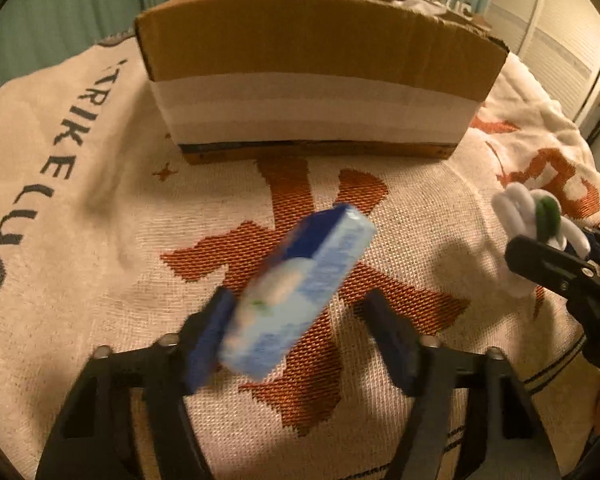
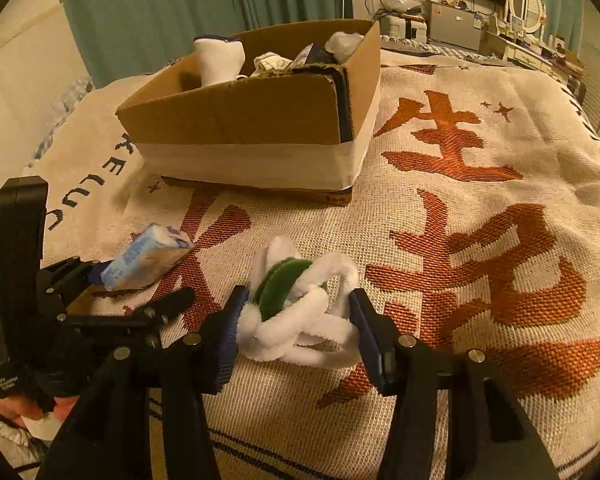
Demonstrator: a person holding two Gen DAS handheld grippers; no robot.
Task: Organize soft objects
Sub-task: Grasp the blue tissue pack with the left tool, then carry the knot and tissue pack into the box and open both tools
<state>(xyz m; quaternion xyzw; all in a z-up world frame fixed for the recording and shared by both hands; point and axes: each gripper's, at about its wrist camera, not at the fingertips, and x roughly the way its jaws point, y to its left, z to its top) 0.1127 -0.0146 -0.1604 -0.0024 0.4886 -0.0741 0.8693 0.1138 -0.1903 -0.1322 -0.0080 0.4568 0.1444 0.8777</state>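
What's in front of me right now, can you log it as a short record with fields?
surface: blanket with orange characters
container: open box, soft items already inside
left gripper: jaws open, blue pack leaning on one jaw, blurred
right gripper: jaws around white toy, its left side touching, grip not certain
toy detail: white loops with green centre

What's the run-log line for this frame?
left tool: open, blurred blue tissue pack between fingers | right tool: around white-green chenille toy | cardboard box: partly filled
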